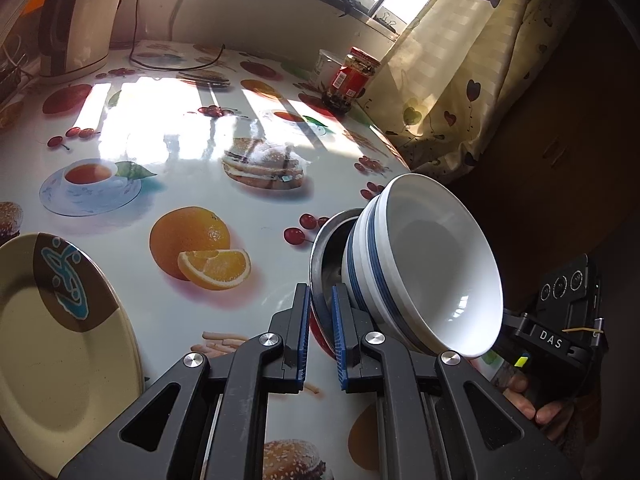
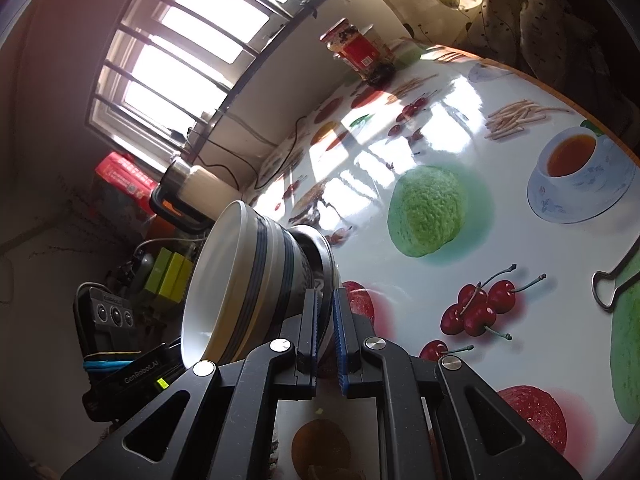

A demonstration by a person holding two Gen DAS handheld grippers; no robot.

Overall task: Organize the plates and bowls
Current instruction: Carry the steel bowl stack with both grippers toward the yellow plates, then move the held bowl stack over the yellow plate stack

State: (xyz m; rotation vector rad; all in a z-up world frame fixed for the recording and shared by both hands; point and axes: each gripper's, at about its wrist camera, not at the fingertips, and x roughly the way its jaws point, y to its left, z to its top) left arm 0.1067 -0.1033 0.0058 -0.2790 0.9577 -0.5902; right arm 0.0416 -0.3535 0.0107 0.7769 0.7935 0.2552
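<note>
A stack of white bowls with blue stripes (image 1: pixel 432 268) sits nested in a steel bowl (image 1: pixel 326 252), tilted and held above the fruit-print table. My left gripper (image 1: pixel 320 332) is shut on the steel bowl's rim. My right gripper (image 2: pixel 327 334) is shut on the opposite rim of the same steel bowl (image 2: pixel 320 252), with the white bowls (image 2: pixel 240 280) to its left. A cream and brown plate (image 1: pixel 60 340) lies at the table's left edge.
A red-lidded jar (image 1: pixel 348 80) and a white container (image 1: pixel 326 66) stand at the far table edge by the curtain (image 1: pixel 472 60). A kettle (image 1: pixel 76 20) with a cable stands far left. A metal wire handle (image 2: pixel 608 284) shows at the right.
</note>
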